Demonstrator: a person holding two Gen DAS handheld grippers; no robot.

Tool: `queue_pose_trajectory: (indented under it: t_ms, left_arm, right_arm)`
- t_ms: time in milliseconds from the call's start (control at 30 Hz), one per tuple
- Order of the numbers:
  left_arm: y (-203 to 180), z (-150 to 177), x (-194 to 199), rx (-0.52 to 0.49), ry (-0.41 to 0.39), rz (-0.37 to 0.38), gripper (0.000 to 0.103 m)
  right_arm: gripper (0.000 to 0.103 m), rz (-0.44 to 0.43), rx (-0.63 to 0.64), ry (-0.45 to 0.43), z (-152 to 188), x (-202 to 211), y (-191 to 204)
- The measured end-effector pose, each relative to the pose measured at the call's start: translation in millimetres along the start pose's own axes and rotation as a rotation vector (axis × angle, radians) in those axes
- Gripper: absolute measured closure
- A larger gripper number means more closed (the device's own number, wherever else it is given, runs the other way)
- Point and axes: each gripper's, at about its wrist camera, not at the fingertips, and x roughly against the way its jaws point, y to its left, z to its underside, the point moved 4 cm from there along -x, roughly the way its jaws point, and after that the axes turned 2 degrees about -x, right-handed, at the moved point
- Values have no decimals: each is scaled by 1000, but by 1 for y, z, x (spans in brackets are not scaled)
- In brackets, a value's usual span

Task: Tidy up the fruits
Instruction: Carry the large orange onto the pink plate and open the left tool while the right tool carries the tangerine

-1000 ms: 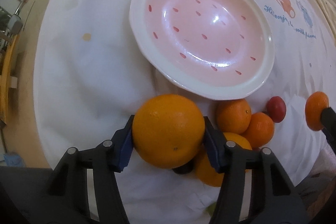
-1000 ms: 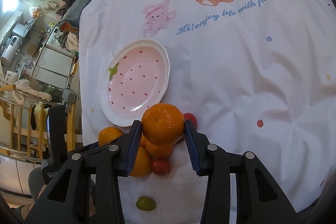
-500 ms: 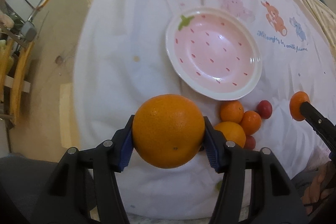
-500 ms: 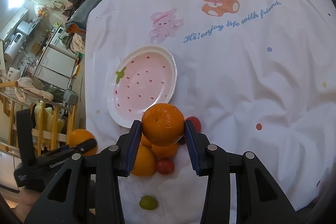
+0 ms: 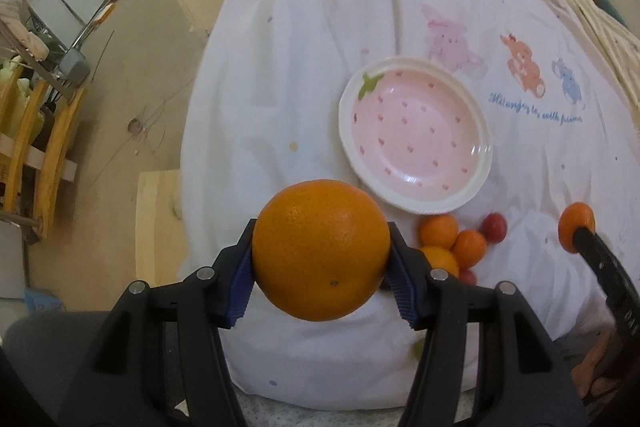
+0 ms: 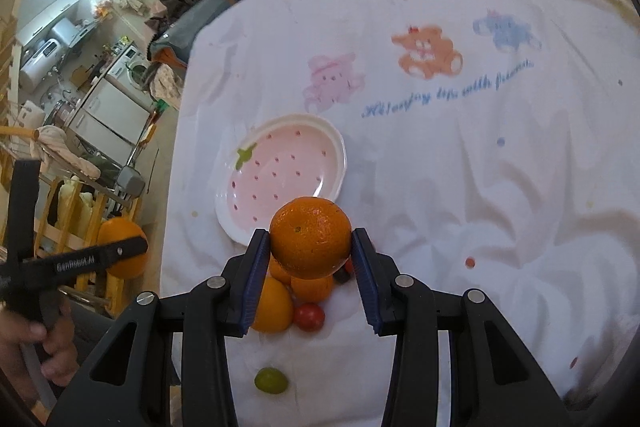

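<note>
Item: my left gripper pinching large round orange, arm marked "GenRobot.AI"; right gripper pinching smaller, darker orange; cloth w/ "life with".

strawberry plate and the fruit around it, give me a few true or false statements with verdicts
1. The strawberry plate holds fruit. False: nothing lies in it.
2. The left tool grips a large orange. True.
3. The right tool is open with nothing in it. False: it grips a smaller orange.
4. A green grape lies apart from the fruit pile. True.
5. The cloth is plain. False: it bears cartoon animals.
</note>
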Motion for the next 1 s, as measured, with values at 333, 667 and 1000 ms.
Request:
queue_pose_trajectory:
  t_ms: [333,667,1000]
  left_arm:
    - [-25,-27,-14,-99,2,64,49]
    - [-40,-49,-41,-176,7,104,49]
    - [-70,-92,-90,-235,45,113,48]
  right_arm:
    - [59,9,6,-50,-20,-7,4]
    - [59,29,50,-37,-64,-43,10]
    - [59,19,25,12,-94,-89,-1]
